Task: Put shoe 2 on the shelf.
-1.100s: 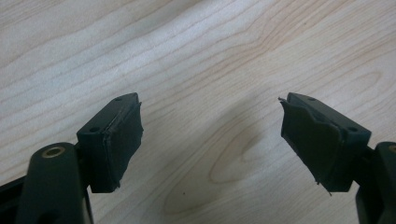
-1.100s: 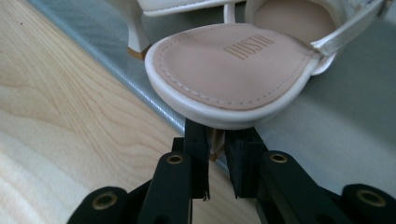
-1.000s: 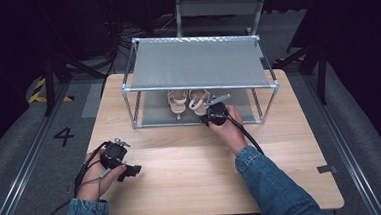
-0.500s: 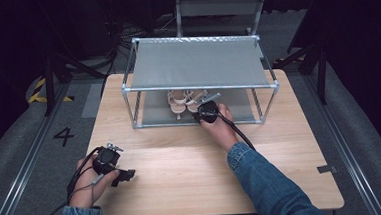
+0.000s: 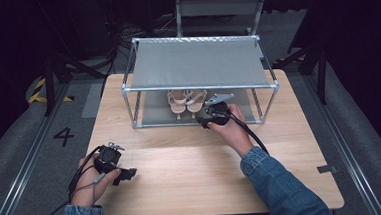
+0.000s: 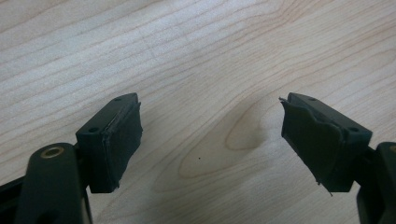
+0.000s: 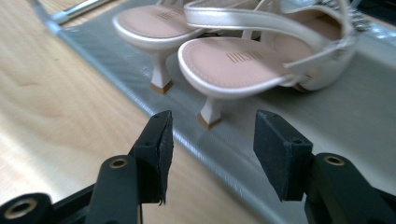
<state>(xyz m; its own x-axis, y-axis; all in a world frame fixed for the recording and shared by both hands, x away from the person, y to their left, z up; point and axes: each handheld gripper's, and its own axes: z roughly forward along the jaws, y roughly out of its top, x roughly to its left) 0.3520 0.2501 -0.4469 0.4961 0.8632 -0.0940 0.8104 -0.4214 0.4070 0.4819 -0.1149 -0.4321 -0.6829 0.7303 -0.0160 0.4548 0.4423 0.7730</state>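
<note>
Both sets of fingers stand apart with nothing between them. On the right gripper (image 7: 210,140) the black fingers (image 7: 156,149) frame the small heel of the nearer sandal (image 7: 243,65), near it but not touching; a second sandal (image 7: 154,23) stands just beside it on the rack's (image 5: 201,67) grey lower shelf (image 7: 327,121). From above, the right hand (image 5: 232,130) holds that gripper at the rack's front edge. The left gripper (image 5: 113,165) sits low over the bare wooden counter (image 5: 192,172) at its near left, well apart from the rack, fingers (image 6: 116,140) spread wide.
</note>
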